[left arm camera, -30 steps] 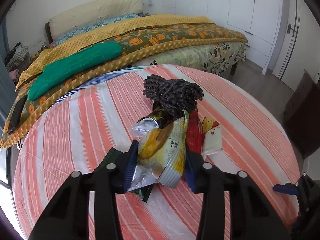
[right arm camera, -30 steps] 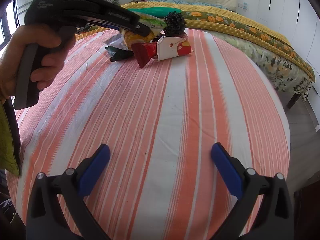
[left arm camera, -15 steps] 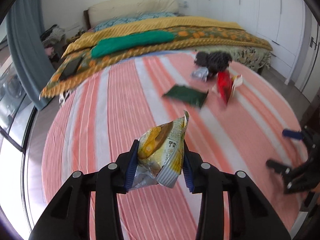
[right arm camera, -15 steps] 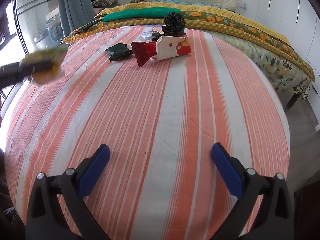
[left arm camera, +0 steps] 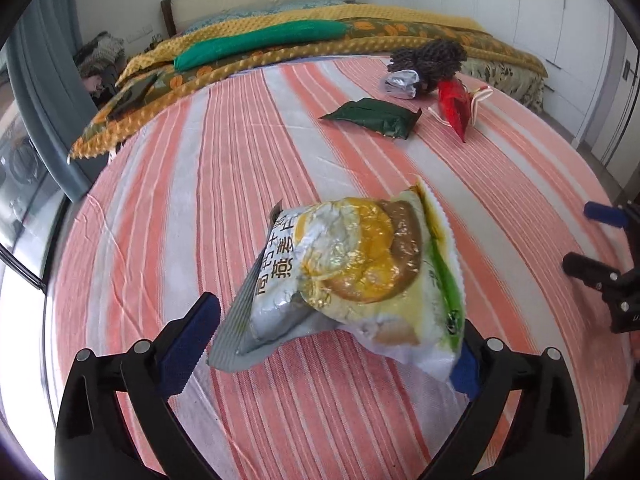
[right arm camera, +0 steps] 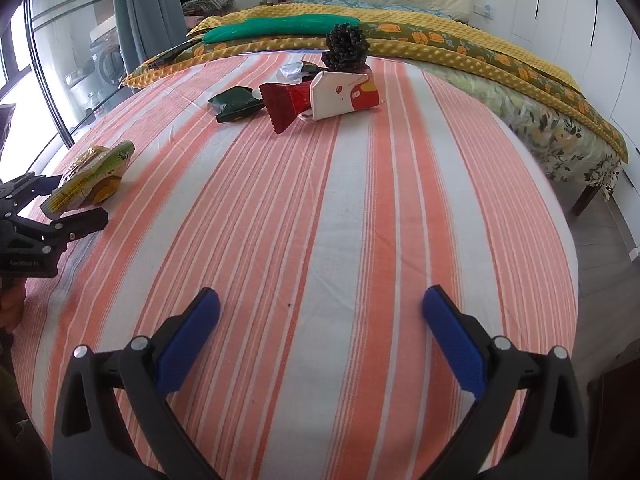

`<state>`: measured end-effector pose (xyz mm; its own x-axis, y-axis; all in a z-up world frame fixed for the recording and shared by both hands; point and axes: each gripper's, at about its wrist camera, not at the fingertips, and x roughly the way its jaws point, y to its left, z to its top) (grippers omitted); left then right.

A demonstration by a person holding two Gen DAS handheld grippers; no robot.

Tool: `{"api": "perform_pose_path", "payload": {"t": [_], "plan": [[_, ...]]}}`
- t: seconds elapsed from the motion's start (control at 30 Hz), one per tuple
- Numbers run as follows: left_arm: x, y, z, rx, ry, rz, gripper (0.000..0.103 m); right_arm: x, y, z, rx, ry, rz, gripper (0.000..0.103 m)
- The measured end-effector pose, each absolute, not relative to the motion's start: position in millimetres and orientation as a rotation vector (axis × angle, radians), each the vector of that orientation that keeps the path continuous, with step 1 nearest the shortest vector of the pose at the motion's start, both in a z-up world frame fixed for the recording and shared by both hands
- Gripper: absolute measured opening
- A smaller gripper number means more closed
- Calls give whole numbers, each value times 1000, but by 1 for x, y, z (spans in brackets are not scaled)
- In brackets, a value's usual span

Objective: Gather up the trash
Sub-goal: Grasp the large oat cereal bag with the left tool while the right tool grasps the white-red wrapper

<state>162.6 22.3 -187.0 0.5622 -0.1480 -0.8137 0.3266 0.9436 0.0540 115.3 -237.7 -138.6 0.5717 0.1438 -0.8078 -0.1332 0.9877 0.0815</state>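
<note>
A yellow and silver snack packet (left arm camera: 352, 276) lies between the spread fingers of my left gripper (left arm camera: 332, 340), which is open; the packet rests on the striped tablecloth (left arm camera: 224, 168). It also shows in the right wrist view (right arm camera: 90, 178), at the left table edge. Farther off lie a dark green wrapper (left arm camera: 372, 118), a red wrapper (left arm camera: 454, 106), a silver wrapper (left arm camera: 400, 82) and a white and red carton (right arm camera: 344, 96). My right gripper (right arm camera: 320, 336) is open and empty over the near table edge.
A dark knobbly object (right arm camera: 346, 48) stands behind the wrappers. A bed with a yellow blanket (right arm camera: 440, 40) and a green cushion (left arm camera: 260, 42) lies beyond the round table. A curtain and window (right arm camera: 132, 12) are at the left.
My left gripper carried the yellow packet away from the pile to the table's left side, then opened; the packet now lies loose between the fingers. The right gripper has not moved.
</note>
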Motion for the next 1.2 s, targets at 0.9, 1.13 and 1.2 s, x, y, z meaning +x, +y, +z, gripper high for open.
{"api": "perform_pose_path", "payload": {"t": [0.9, 1.13, 1.2], "plan": [[165, 26, -189, 172, 952, -293, 99, 244, -279, -92, 464, 920, 122, 5], [165, 26, -189, 172, 952, -294, 99, 184, -284, -61, 293, 952, 215, 5], [165, 26, -189, 172, 952, -293, 99, 171, -283, -61, 238, 959, 221, 5]]}}
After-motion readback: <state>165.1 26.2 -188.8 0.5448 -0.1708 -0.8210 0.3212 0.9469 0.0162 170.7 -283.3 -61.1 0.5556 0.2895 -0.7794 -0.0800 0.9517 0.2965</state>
